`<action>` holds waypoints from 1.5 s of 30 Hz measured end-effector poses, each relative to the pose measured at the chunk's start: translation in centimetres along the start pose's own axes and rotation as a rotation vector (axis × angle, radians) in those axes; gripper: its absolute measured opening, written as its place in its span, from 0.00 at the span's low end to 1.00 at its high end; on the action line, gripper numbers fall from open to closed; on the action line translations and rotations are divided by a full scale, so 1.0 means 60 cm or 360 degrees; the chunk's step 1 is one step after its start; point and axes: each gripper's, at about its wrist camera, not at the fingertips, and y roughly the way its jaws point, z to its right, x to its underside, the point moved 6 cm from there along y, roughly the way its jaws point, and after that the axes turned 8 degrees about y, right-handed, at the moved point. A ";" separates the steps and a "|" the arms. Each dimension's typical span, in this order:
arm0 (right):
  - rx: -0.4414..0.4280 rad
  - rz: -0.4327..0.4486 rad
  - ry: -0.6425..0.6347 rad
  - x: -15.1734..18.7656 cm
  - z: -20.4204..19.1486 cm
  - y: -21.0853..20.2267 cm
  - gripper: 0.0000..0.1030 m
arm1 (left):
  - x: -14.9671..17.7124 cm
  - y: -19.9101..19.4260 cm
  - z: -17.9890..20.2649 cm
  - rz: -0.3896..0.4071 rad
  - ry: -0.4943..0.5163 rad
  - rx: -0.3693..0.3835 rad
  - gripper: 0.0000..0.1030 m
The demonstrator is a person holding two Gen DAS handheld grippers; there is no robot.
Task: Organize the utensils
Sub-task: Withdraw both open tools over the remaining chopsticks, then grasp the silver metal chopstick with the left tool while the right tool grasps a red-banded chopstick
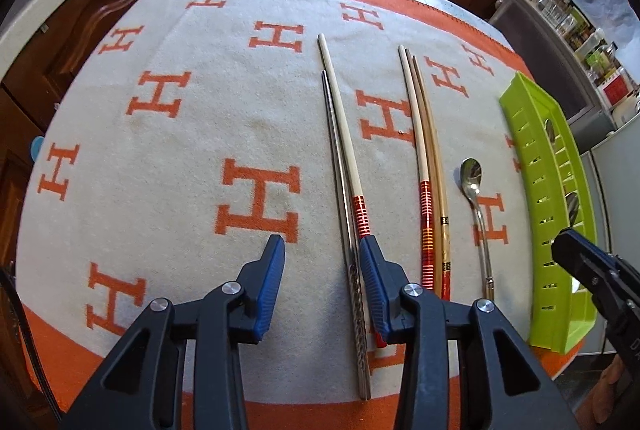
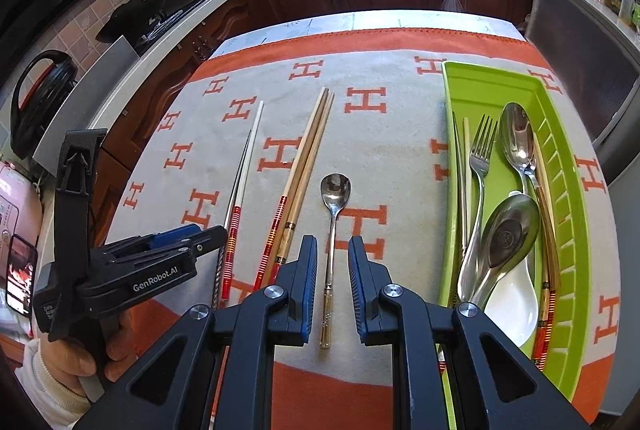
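**Roughly halfway: tray part filled, six pieces still on the cloth**

Nearest, the right gripper (image 2: 329, 290) stands narrowly parted astride the spoon (image 2: 334, 213) handle, pads clear. The left gripper (image 1: 322, 282) hangs apart over the metal chopstick (image 1: 348, 238), gripping nothing. Further out lie the white chopstick (image 1: 340, 125) and three more chopsticks (image 1: 426, 165). At two o'clock, the green tray (image 2: 480, 77) already holds a fork (image 2: 480, 165), spoons, chopsticks. Items along its left wall are hard to make out; the grippers hide its near end.

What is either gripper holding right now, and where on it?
Nothing. The left gripper is open over the metal chopsticks; the right gripper is open astride the spoon handle, pads clear.
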 end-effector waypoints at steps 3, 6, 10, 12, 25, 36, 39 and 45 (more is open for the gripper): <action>-0.0005 -0.0003 0.0005 0.000 0.002 0.002 0.16 | 0.000 0.000 0.000 0.0003 0.0011 -0.0062 0.36; -0.0009 -0.0002 0.0003 0.000 0.003 0.003 0.16 | 0.001 0.000 -0.001 0.0006 0.0025 -0.0137 0.36; -0.0017 -0.0002 0.0002 0.002 0.001 0.003 0.16 | 0.002 0.004 0.003 0.0010 0.0094 -0.0289 0.36; -0.0020 -0.0001 0.0002 0.004 0.001 0.004 0.16 | 0.001 0.005 0.006 0.0042 0.0110 -0.0330 0.36; -0.0055 -0.0023 -0.0048 0.010 -0.027 0.015 0.16 | 0.002 -0.006 -0.021 0.0205 0.0006 -0.0186 0.03; -0.0191 0.0010 -0.0170 -0.010 -0.136 0.067 0.16 | -0.002 -0.070 -0.091 0.0341 -0.0164 -0.0150 0.03; -0.0172 0.0005 -0.0205 -0.013 -0.162 0.096 0.16 | 0.002 -0.082 -0.100 0.0358 -0.0173 -0.0148 0.03; -0.0127 -0.0034 -0.0239 -0.009 -0.194 0.150 0.16 | 0.007 -0.093 -0.124 0.0371 -0.0205 -0.0137 0.03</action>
